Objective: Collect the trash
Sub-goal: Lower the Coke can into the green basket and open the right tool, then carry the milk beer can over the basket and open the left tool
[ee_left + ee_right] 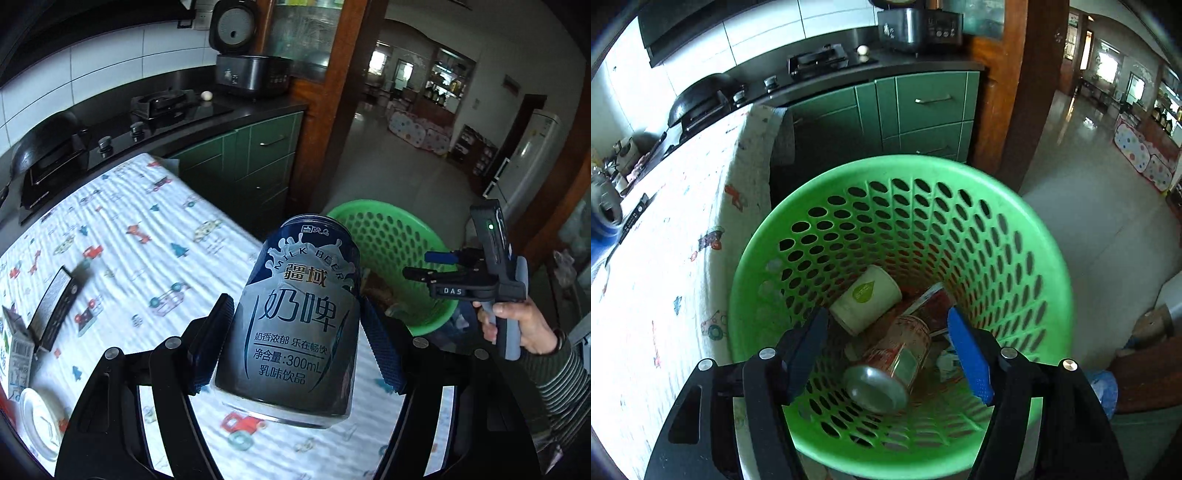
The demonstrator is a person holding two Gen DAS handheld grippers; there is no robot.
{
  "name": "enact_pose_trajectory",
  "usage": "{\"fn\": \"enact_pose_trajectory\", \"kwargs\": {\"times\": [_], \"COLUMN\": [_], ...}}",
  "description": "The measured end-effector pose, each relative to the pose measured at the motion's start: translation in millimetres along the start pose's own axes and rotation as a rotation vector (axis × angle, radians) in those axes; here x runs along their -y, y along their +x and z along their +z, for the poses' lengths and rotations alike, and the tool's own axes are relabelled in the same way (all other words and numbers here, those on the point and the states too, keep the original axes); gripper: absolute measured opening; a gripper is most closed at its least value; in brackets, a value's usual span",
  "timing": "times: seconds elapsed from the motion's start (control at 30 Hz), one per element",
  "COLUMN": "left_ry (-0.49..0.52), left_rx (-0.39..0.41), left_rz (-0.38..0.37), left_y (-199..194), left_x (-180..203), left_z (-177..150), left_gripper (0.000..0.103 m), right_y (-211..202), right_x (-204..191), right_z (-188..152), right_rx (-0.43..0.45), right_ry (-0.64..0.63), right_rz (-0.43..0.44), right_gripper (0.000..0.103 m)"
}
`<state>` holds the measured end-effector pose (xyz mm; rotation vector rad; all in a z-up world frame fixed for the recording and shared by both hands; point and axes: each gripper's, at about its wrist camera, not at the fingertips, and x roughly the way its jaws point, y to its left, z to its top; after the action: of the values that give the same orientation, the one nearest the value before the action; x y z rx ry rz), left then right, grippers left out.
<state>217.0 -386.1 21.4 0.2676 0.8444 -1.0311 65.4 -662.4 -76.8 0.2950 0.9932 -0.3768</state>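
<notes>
Trash basket [1052, 258], your landmark, stands beside the table [122, 221]; your left gripper [295, 343] clamps the milk-beer can [295, 314] just short of it, your right gripper [886, 350] gapes empty above it.

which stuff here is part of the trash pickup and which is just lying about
Job: milk beer can held in left gripper; green basket with paper cup and red can; black box on table.
Lying about: rice cooker, egg, wok.

Navy-and-silver can [299, 317], perforated green basket [1027, 236], vehicle-printed white tablecloth [147, 229]
</notes>
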Motion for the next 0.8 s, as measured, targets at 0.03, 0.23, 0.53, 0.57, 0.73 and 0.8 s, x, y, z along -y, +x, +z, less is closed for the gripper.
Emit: {"fn": "enact_pose_trajectory", "kwargs": {"times": [0.03, 0.23, 0.53, 0.57, 0.73, 0.8], "left_ry": [0.009, 0.04, 0.061, 0.065, 0.068, 0.076], "left_rx": [-0.002, -0.029, -0.085, -0.09, -0.094, -0.101], "left_rz": [-0.011, -0.065, -0.103, -0.102, -0.114, -0.093], "left_y": [6.0, 45.9, 100.0, 104.8, 121.7, 126.4], "left_x": [9.1, 55.8, 102.2, 105.3, 114.1, 118.5], "left_z": [4.4, 25.9, 38.1, 38.5, 37.7, 35.7], "left_gripper": [0.069, 0.069, 0.069, 0.069, 0.069, 0.07], "right_y": [-5.6, -41.0, -77.9, -79.5, -83.9, -85.1], "right_x": [3.5, 11.6, 26.9, 28.7, 33.4, 33.0], "right_z": [-2.1, -10.6, -22.3, -23.3, -29.2, -31.6], "right_rx": [0.011, 0.072, 0.139, 0.141, 0.146, 0.145], "right_ry": [0.0, -0.02, -0.019, -0.015, -0.006, -0.005], "right_rz": [0.002, -0.007, -0.005, -0.005, 0.002, 0.004], "right_gripper": [0.066, 0.07, 0.071, 0.071, 0.071, 0.071]}}
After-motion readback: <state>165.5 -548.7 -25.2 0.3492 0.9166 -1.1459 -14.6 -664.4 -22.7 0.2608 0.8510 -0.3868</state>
